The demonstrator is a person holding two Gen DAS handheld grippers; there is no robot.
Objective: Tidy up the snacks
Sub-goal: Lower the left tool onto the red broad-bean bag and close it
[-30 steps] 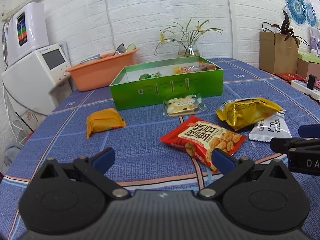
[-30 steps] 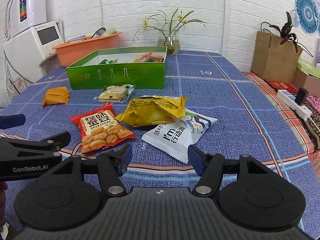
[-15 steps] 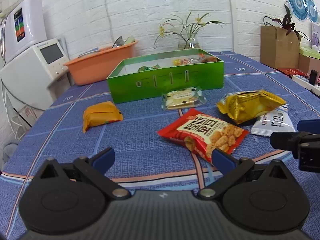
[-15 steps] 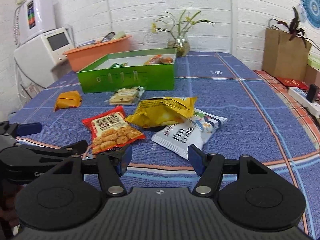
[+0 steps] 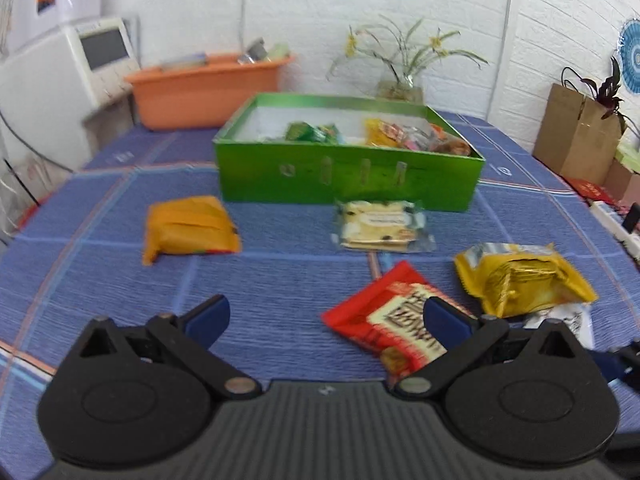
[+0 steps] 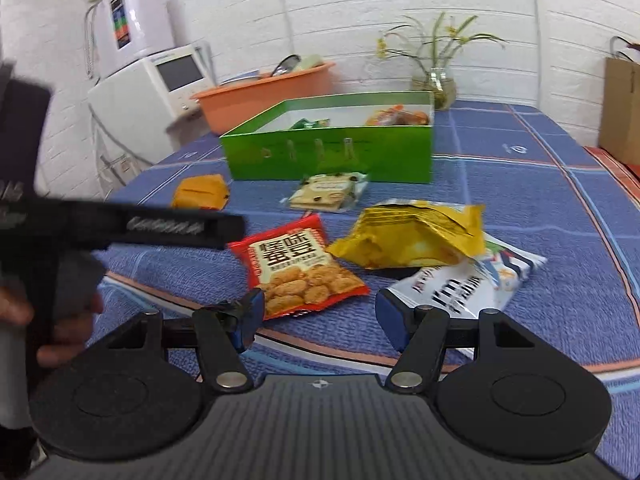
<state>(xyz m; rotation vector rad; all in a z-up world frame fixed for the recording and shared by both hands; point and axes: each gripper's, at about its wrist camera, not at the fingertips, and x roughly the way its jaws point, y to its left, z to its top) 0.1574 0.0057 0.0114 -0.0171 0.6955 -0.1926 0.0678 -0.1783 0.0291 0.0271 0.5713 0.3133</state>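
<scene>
Snacks lie loose on the blue tablecloth (image 5: 280,292) before the green box (image 5: 348,184): red packet (image 6: 296,268), yellow bag (image 6: 404,236) overlapping the white packet (image 6: 472,284), biscuit pack (image 6: 326,194), orange pack (image 5: 188,224). Box already contains several snacks. Left gripper (image 5: 326,318) and right gripper (image 6: 318,318) both spread wide, empty, above the cloth's near edge.

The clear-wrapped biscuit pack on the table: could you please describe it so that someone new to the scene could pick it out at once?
Start at the green box on the blue tablecloth. Right in front of its front wall lies the biscuit pack, closer to the box than any other loose snack. Unlike the orange packet to its left and the red snack bag nearer the grippers, its wrapper is see-through, showing pale biscuits.
</scene>
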